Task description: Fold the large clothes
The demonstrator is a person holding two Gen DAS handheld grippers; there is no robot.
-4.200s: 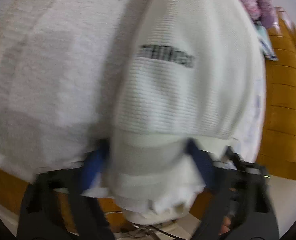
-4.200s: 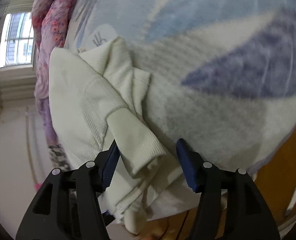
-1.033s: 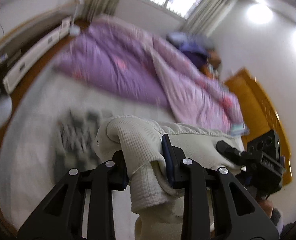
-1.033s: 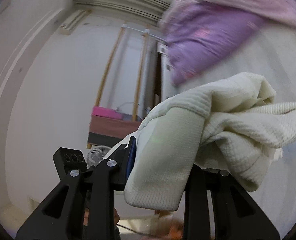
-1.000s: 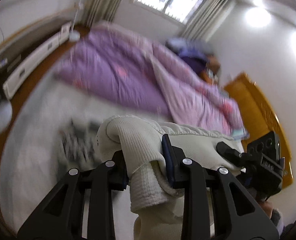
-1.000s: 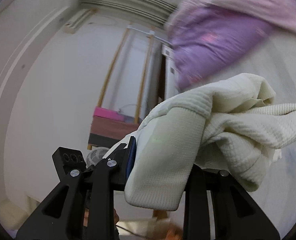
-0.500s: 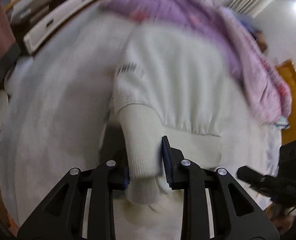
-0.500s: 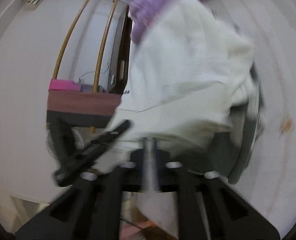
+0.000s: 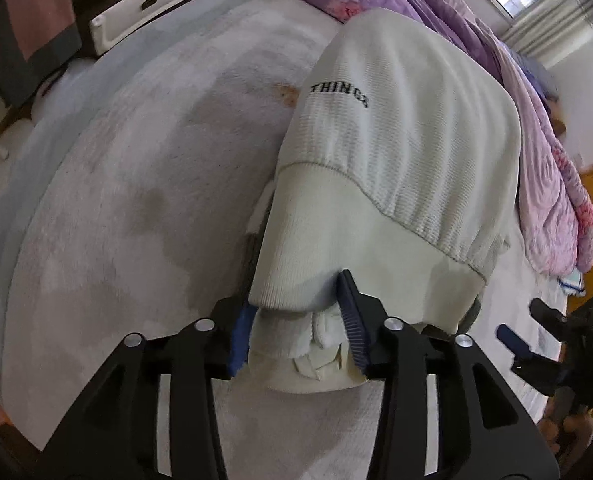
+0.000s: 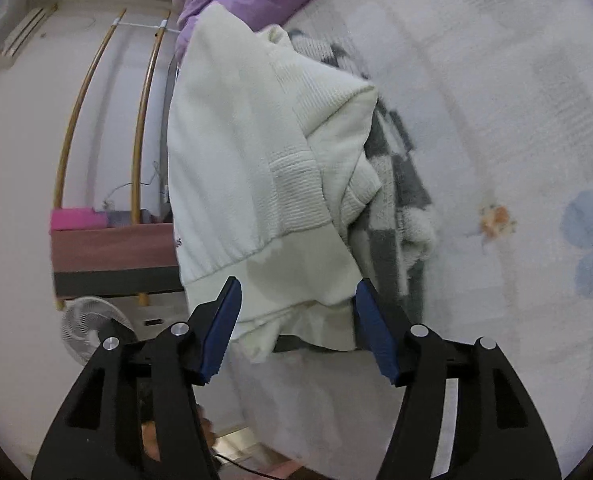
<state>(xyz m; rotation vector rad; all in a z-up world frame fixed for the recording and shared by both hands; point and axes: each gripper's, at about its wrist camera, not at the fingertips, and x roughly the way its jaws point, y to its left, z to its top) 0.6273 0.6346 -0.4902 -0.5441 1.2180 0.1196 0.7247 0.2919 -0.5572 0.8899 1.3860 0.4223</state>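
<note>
A cream knit sweater [image 9: 408, 140] with black lettering lies folded on the pale bed cover [image 9: 136, 200]. Its ribbed hem end [image 9: 320, 256] reaches between the blue-padded jaws of my left gripper [image 9: 296, 328], which stand apart around the cloth. In the right wrist view the sweater [image 10: 248, 152] lies over a grey checked garment [image 10: 396, 184]. My right gripper [image 10: 296, 320] is open, jaws wide on either side of the sweater's near edge. The right gripper also shows at the right edge of the left wrist view [image 9: 552, 340].
A purple and pink quilt [image 9: 496, 64] is bunched along the far side of the bed. White drawers [image 9: 168, 4] stand beyond the bed's left side. A fan [image 10: 84, 328] and a wooden desk [image 10: 112, 256] stand off the bed edge.
The sweater was held up in the air by both grippers, then was swung down onto the bed. Both grippers have let go and their jaws have opened.
</note>
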